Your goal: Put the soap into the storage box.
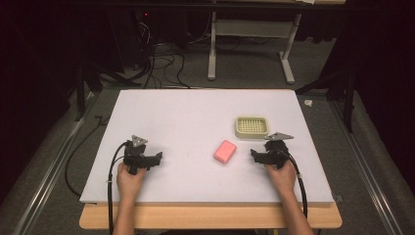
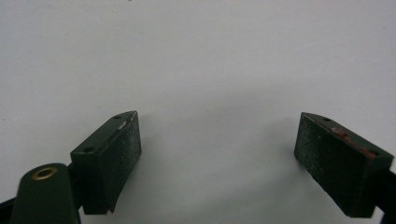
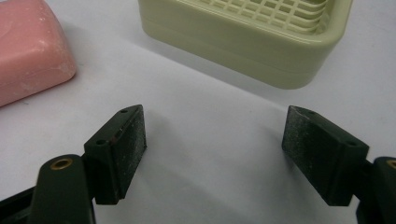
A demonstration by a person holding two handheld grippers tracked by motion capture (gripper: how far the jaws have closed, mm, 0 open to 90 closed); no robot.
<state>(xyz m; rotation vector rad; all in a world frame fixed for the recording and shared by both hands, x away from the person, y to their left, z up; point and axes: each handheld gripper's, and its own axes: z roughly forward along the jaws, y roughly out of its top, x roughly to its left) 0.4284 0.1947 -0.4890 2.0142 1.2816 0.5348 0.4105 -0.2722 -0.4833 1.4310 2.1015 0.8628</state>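
A pink bar of soap [image 1: 224, 151] lies flat near the middle of the white table [image 1: 195, 117]. Just behind and right of it stands a cream soap dish [image 1: 251, 126] with a grid insert. My right gripper [image 1: 255, 154] rests on the table right of the soap, open and holding nothing. In the right gripper view, the soap [image 3: 28, 46] is ahead at the left and the dish [image 3: 243, 37] straight ahead, both beyond the open right gripper [image 3: 215, 126]. My left gripper [image 1: 157, 157] sits at the table's left front, open over bare table [image 2: 210, 56], the left gripper [image 2: 218, 135] empty.
The table's wooden front edge [image 1: 210, 216] is close to both hands. Cables [image 1: 161, 63] and a white desk frame [image 1: 249, 44] stand on the floor behind the table. Black cables [image 1: 113, 171] trail from the grippers.
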